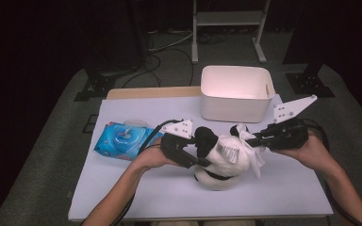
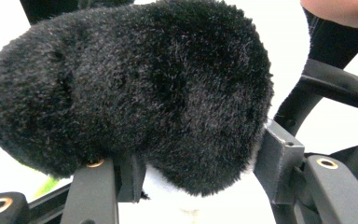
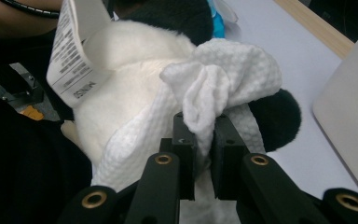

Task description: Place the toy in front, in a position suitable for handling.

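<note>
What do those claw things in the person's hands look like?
Both grippers, left gripper and right gripper, are black with two straight jaws and brass-ringed holes. Each carries a grey three-cornered plate dotted with screws, and a black cable trails away. The forearms are bare.

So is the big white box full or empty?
Empty, as far as visible: the white rectangular plastic box shows only bare inside walls; its floor is partly hidden.

White table (image 1: 136, 188) with blue wipes pack (image 1: 122, 140), white bin (image 1: 234, 93), plush panda (image 1: 219, 162).
</note>
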A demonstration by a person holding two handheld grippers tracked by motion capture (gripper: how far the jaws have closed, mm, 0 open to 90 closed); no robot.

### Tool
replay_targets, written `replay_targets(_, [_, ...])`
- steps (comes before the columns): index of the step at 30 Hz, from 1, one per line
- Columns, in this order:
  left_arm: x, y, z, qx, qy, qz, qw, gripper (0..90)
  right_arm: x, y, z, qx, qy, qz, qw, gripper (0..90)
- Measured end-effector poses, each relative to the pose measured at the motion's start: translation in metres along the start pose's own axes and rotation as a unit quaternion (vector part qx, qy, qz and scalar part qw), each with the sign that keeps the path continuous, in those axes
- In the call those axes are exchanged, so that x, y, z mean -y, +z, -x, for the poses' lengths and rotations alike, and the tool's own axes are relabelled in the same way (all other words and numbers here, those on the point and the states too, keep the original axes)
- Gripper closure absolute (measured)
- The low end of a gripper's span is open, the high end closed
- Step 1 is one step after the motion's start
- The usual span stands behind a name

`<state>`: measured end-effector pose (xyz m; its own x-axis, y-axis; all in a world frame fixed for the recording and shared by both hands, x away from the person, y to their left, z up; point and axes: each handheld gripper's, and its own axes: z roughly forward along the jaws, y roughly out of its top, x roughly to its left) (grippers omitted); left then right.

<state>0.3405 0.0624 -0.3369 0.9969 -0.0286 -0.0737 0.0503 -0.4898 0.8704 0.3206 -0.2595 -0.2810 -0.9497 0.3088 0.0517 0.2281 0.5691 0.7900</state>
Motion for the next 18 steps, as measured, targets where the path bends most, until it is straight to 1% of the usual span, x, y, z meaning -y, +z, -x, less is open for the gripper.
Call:
replay_targets(3, [0.001,-0.002,0.0,0.003,0.003,-0.001,1.0,43.6,-0.003,0.0,0.002,0.001,-0.001,0.001,1.0,81.2])
replay_targets(4, [0.002,-0.004,0.001,0.01,0.014,-0.007,0.9998,43.8,-0.006,0.0,0.005,0.005,-0.002,0.004,1.0,81.2])
replay_targets(5, [0.002,-0.004,0.001,0.01,0.014,-0.007,0.9998,43.9,-0.006,0.0,0.005,0.005,-0.002,0.004,1.0,81.2])
replay_targets(7, [0.002,-0.005,0.004,0.017,0.026,-0.009,0.9995,43.8,-0.012,0.0,0.01,0.012,-0.001,0.005,0.9999,81.2])
replay_targets(8, [0.001,-0.005,0.004,0.018,0.029,-0.01,0.9994,43.8,-0.014,0.0,0.012,0.013,-0.003,0.005,0.9999,81.1])
replay_targets(11, [0.001,-0.005,0.005,0.019,0.031,-0.011,0.9993,43.8,-0.017,0.002,0.014,0.019,-0.002,0.003,0.9998,81.1])
replay_targets(13, [0.002,-0.006,0.004,0.016,0.028,-0.01,0.9994,43.7,-0.02,0.005,0.014,0.023,-0.007,-0.005,0.9997,81.0])
replay_targets(17, [0.003,-0.011,0.003,0.011,0.026,-0.01,0.9996,43.8,-0.019,0.005,0.012,0.019,-0.009,-0.003,0.9998,81.0])
replay_targets(18, [0.003,-0.013,0.002,0.008,0.024,-0.011,0.9996,43.8,-0.018,0.006,0.009,0.017,-0.007,-0.003,0.9998,81.0])
